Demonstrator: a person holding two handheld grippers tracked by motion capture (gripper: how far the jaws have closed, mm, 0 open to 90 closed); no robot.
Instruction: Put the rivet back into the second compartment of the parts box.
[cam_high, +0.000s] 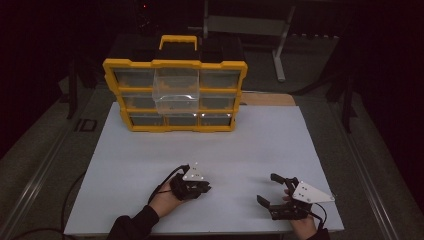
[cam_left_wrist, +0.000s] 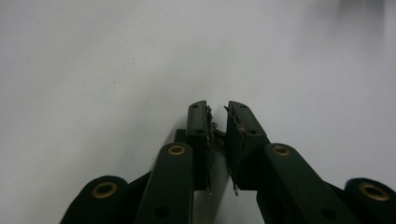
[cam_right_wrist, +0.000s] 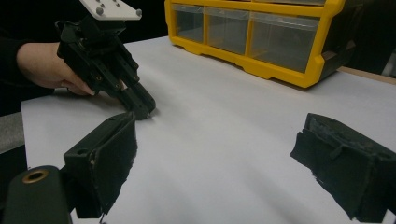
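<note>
Right gripper (cam_high: 272, 189): lower right of high view, jaws spread wide, nothing between them.
Left gripper (cam_high: 205, 188): lower centre, jaws drawn nearly together over bare sheet, nothing pinched.
Left hand (cam_right_wrist: 44, 65): upper left of right gripper view, wrapped round gripper body.
White sheet (cam_high: 235, 145): under both grippers.
Yellow drawer organizer (cam_high: 175, 95): upper centre, far edge of sheet, well apart from grippers.
Clear drawer (cam_high: 176, 92): pulled out of middle column.

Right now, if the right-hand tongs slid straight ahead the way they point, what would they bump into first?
Probably the left tongs, whose tips rest on the white table just ahead of the right tongs. Depth is hard to judge; slightly to one side, they might pass and reach the yellow drawer box.
</note>
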